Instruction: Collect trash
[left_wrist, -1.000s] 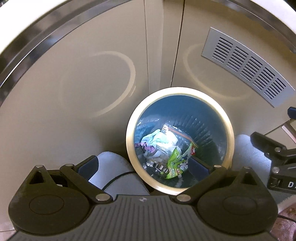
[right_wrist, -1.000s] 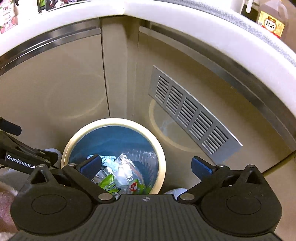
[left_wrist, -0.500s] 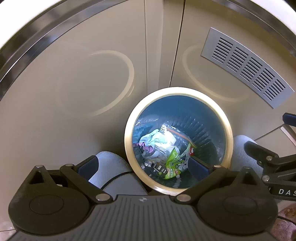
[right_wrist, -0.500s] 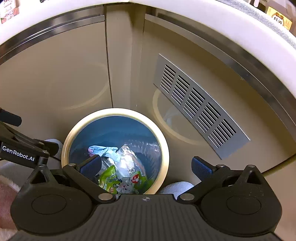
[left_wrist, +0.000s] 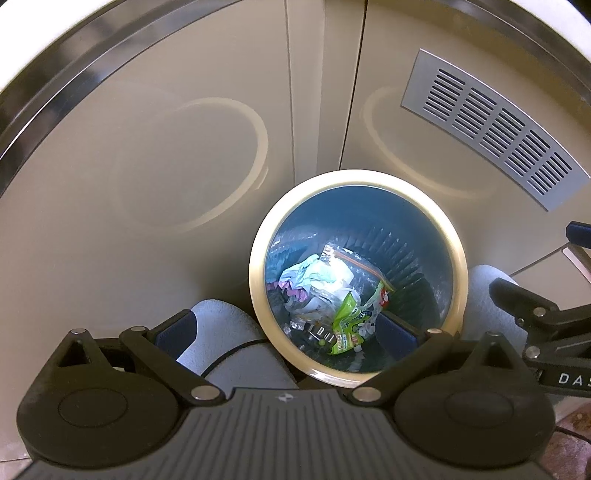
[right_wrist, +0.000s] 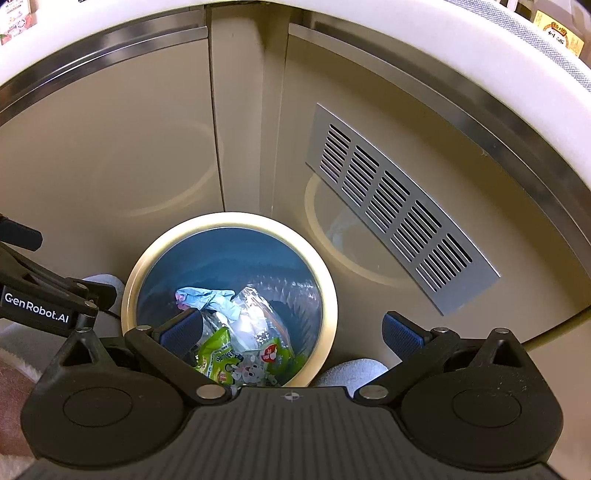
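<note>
Both black grippers w/ blue pads (right_wrist: 183, 330), silver screws, white "GenRobot.AI" mark (right_wrist: 36, 312)

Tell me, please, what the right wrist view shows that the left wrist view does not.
Only the right wrist view shows the bottle and carton on the counter, and the left gripper's GenRobot.AI label. Only the left wrist view shows the brown floor tiles. Both share the blue bin with its green wrapper, the vent grille, and open, empty grippers, right gripper and left gripper.

A bin (left_wrist: 258, 266) stood against the cabinet corner (left_wrist: 321, 110), wrappers (left_wrist: 347, 321) and a glove (right_wrist: 207, 297) inside, with a vent (right_wrist: 399, 214) behind to its right.
</note>
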